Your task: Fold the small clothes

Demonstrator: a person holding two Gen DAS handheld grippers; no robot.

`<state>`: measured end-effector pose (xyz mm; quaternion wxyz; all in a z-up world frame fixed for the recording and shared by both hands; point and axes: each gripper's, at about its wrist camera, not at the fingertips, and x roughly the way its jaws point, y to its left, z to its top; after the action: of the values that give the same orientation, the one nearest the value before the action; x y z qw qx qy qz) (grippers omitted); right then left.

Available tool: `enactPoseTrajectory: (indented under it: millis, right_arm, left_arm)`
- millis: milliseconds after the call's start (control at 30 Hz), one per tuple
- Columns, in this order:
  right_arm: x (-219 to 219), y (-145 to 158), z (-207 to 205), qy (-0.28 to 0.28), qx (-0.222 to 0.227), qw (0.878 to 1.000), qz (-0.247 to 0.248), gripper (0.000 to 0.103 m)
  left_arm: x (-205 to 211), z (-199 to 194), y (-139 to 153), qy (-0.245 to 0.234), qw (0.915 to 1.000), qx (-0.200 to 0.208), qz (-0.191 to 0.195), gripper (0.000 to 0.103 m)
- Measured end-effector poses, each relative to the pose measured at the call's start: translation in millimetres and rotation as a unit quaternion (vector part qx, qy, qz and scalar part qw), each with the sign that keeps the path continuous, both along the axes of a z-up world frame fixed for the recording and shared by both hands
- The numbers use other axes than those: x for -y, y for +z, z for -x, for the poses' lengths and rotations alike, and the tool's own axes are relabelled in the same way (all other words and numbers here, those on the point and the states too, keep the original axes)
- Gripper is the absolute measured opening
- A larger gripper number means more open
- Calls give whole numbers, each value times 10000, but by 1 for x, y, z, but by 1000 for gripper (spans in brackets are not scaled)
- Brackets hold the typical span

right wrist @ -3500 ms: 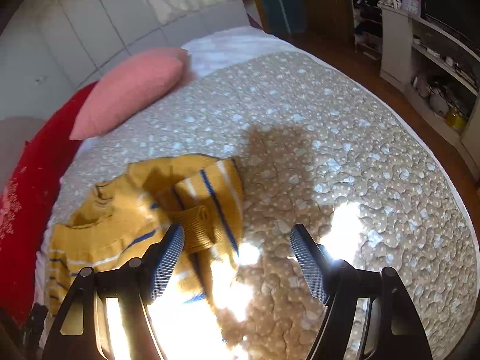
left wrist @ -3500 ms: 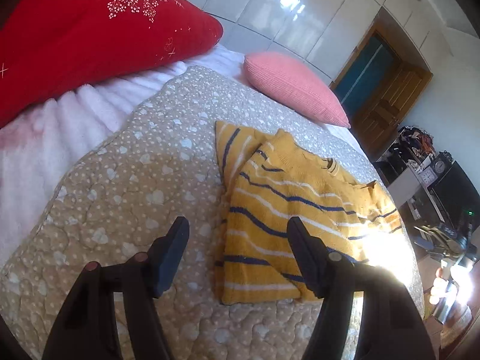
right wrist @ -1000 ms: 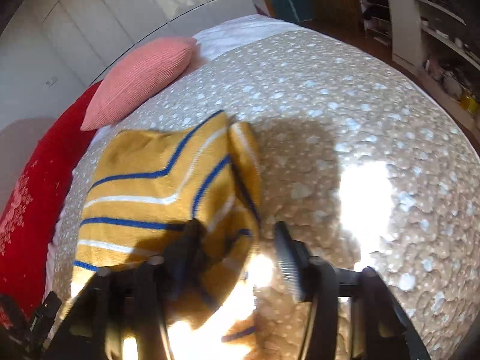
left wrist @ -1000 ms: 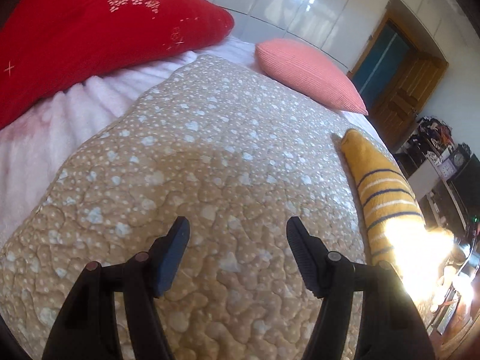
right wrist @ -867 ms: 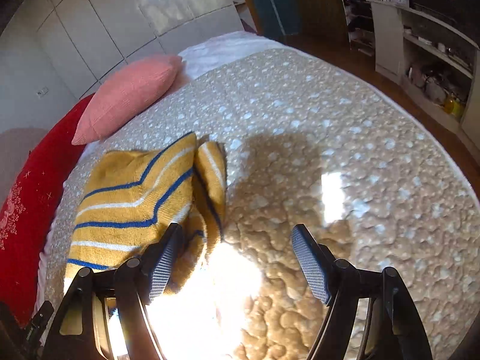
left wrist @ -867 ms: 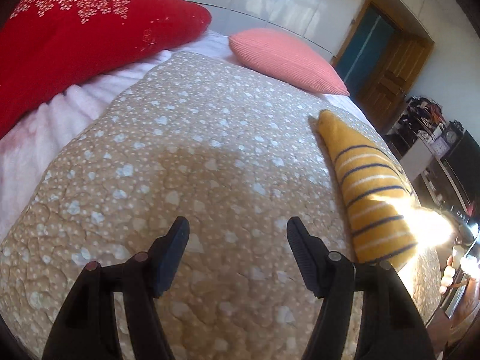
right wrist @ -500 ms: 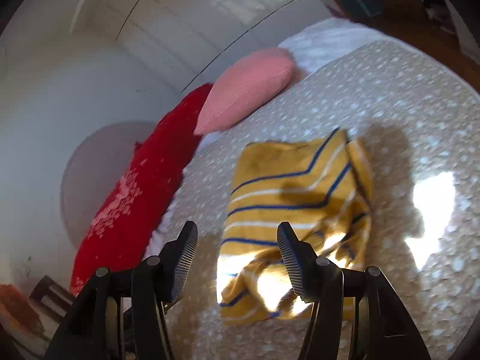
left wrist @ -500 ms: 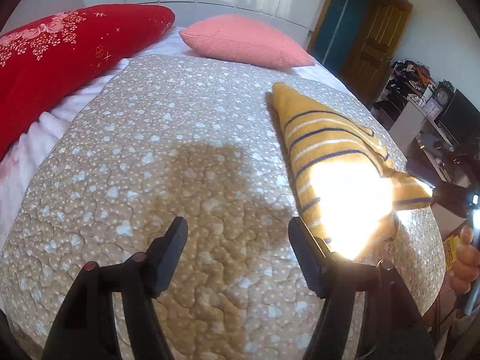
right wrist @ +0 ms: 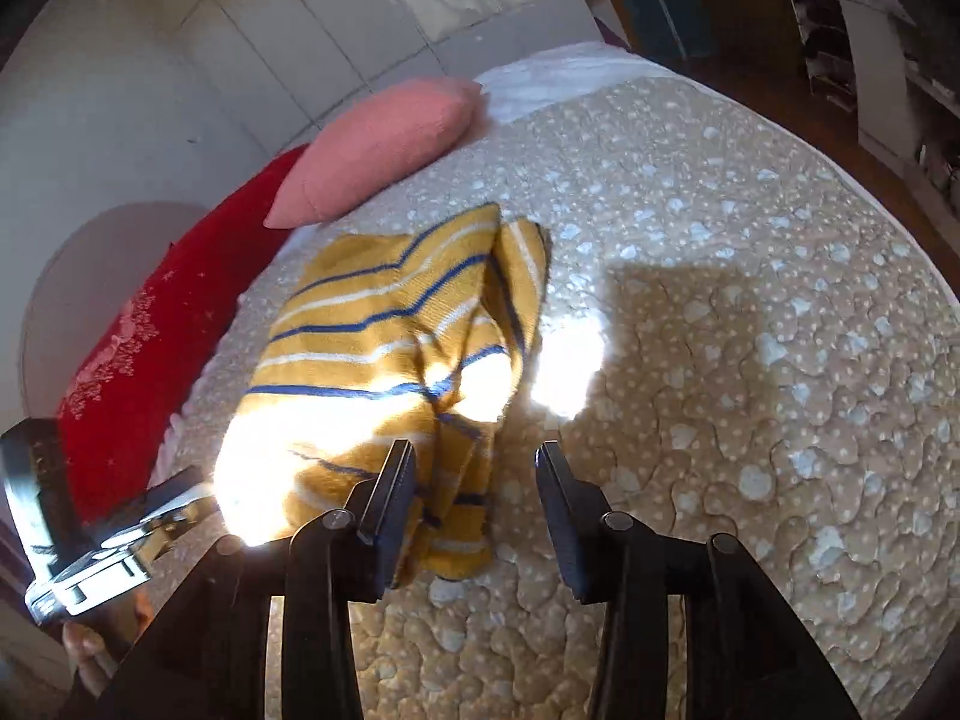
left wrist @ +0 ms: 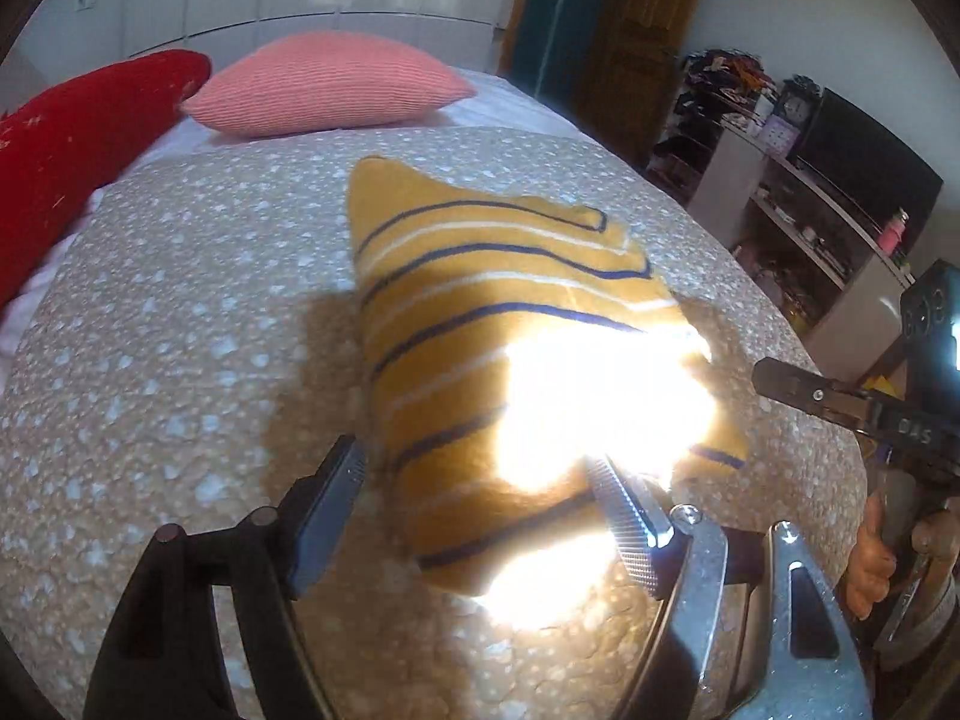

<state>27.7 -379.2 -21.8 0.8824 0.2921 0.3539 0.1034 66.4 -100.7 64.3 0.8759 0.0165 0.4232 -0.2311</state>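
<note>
The folded yellow striped sweater point(left wrist: 480, 324) is lying just ahead of both hand-held grippers, left point(left wrist: 480, 516) and right point(right wrist: 474, 492), both standing open and empty.

No legible text, labels or numbers anywhere.

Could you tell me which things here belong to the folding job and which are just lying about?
Job:
sweater
left gripper
right gripper

Lying about:
pink pillow
red pillow
quilt
shelves
</note>
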Motion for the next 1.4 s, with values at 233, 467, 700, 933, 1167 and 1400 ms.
enactPoseTrajectory:
  millis: [233,467,700,933,1167,1400]
  right_arm:
    - [-28,-5,10,634,121,9975,-296,63]
    - [-18,-6,5,728,185,9940,-795,8]
    - [-9,-11,11,506,-336,9981,-116,8]
    - [13,33,14,52,378,9990,234,13]
    - [-17,43,-65,312,343,9987,-215,14]
    - [-21,-16,-118,287,-540,9975,-357,0]
  left_arm:
    - [34,12,-26,-346,9929,76,-1132,34]
    - [17,21,-4,-301,9926,42,-1179,11]
    - [26,42,-21,-352,9870,178,-1557,12]
    - [-15,39,29,-261,9980,291,-495,57]
    - [-41,-6,31,461,9989,102,-75,68]
    - [-49,0,26,768,9936,394,-732,74]
